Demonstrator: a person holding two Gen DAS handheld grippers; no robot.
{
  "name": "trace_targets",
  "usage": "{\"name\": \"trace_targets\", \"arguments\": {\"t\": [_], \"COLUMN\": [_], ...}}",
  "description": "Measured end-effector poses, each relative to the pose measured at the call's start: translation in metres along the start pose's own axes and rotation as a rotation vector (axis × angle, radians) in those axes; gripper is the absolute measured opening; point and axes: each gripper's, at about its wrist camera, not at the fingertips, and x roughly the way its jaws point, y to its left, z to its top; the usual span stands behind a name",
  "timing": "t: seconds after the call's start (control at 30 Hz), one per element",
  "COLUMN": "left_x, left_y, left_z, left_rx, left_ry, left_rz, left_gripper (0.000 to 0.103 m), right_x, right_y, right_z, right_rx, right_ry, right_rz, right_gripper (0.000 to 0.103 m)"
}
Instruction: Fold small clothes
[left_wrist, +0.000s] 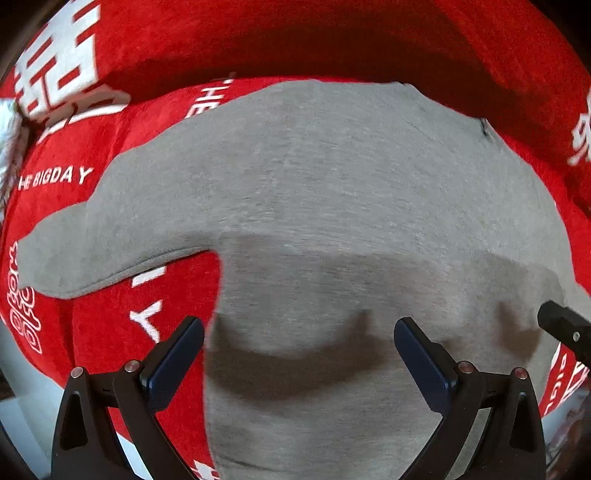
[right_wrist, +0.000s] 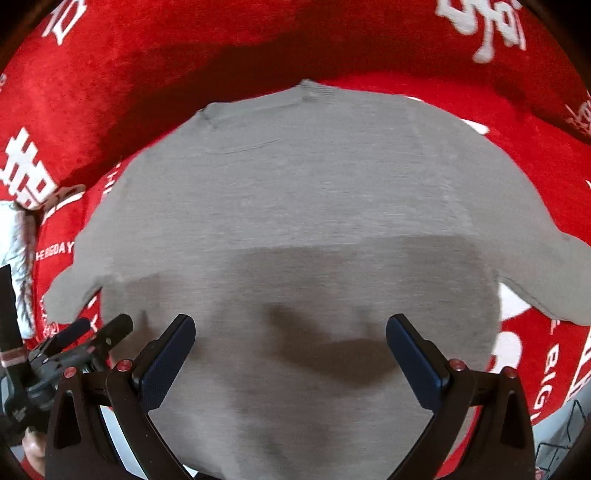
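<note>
A small grey long-sleeved top (left_wrist: 332, 192) lies spread flat on a red cloth, neckline at the far end, both sleeves out to the sides. In the left wrist view its left sleeve (left_wrist: 110, 229) reaches out to the left. My left gripper (left_wrist: 299, 332) is open and empty, hovering over the top's lower left part. The right wrist view shows the whole top (right_wrist: 295, 192) with its right sleeve (right_wrist: 546, 273). My right gripper (right_wrist: 290, 328) is open and empty above the lower middle of the top. The left gripper (right_wrist: 99, 332) shows at the left there.
The red cloth (left_wrist: 110, 332) with white lettering covers the surface and rises into a fold (right_wrist: 258, 44) behind the top. A white fluffy item (right_wrist: 18, 251) lies at the far left. The right gripper's tip (left_wrist: 565, 325) shows at the right edge.
</note>
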Motion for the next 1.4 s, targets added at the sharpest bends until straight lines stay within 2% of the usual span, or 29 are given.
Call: {"name": "trace_targets", "arguments": {"t": [0.17, 0.27, 0.3, 0.4, 0.47, 0.57, 0.63, 0.7, 0.73, 0.83, 0.9, 0.93, 0.97, 1.0, 1.07, 1.2, 1.33, 1.4], "left_x": [0.0, 0.002, 0.005, 0.014, 0.02, 0.049, 0.061, 0.063, 0.062, 0.061, 0.06, 0.06, 0.062, 0.064, 0.064, 0.035, -0.006, -0.031], "left_y": [0.063, 0.12, 0.154, 0.222, 0.246, 0.291, 0.3, 0.306, 0.309, 0.32, 0.329, 0.33, 0.326, 0.325, 0.313, 0.302, 0.265, 0.23], "left_z": [-0.003, -0.009, -0.015, -0.031, -0.039, -0.049, -0.049, -0.049, -0.048, -0.047, -0.051, -0.05, -0.047, -0.045, -0.029, -0.013, 0.018, 0.032], "left_rx": [-0.135, -0.24, -0.31, -0.462, -0.517, -0.629, -0.664, -0.686, -0.69, -0.721, -0.75, -0.751, -0.743, -0.719, -0.712, -0.618, -0.459, -0.355], "left_ry": [-0.037, -0.074, -0.089, -0.118, -0.121, -0.101, -0.092, -0.121, -0.151, -0.186, -0.184, -0.182, -0.177, -0.165, -0.171, -0.271, -0.367, -0.414], "left_rz": [-0.058, -0.035, -0.023, -0.018, -0.016, -0.134, -0.208, -0.282, -0.309, -0.324, -0.306, -0.294, -0.285, -0.293, -0.321, -0.324, -0.386, -0.425], "left_gripper": [0.103, 0.103, 0.103, 0.103, 0.103, 0.103, 0.103, 0.103, 0.103, 0.102, 0.087, 0.062, 0.024, 0.01, 0.007, 0.007, 0.007, 0.007], "right_x": [0.009, 0.014, 0.018, 0.027, 0.031, 0.036, 0.041, 0.044, 0.044, 0.044, 0.042, 0.04, 0.038, 0.036, 0.032, 0.026, 0.022, 0.016], "right_y": [0.033, 0.053, 0.059, 0.079, 0.089, 0.101, 0.108, 0.113, 0.115, 0.121, 0.123, 0.124, 0.124, 0.123, 0.119, 0.107, 0.086, 0.072], "right_z": [-0.003, -0.007, -0.007, -0.013, -0.018, -0.025, -0.027, -0.03, -0.031, -0.034, -0.035, -0.035, -0.035, -0.035, -0.036, -0.038, -0.04, -0.037], "right_rx": [-0.079, -0.115, -0.123, -0.151, -0.174, -0.196, -0.202, -0.207, -0.21, -0.214, -0.213, -0.211, -0.205, -0.199, -0.181, -0.145, -0.092, -0.071], "right_ry": [0.046, 0.057, 0.062, 0.08, 0.089, 0.101, 0.11, 0.119, 0.121, 0.122, 0.115, 0.109, 0.1, 0.095, 0.085, 0.06, 0.048, 0.026], "right_rz": [0.029, 0.034, 0.036, 0.042, 0.045, 0.045, 0.042, 0.04, 0.038, 0.036, 0.039, 0.04, 0.043, 0.045, 0.054, 0.074, 0.095, 0.11], "right_gripper": [0.103, 0.103, 0.103, 0.103, 0.103, 0.103, 0.103, 0.103, 0.103, 0.103, 0.103, 0.103, 0.103, 0.103, 0.103, 0.103, 0.103, 0.103]}}
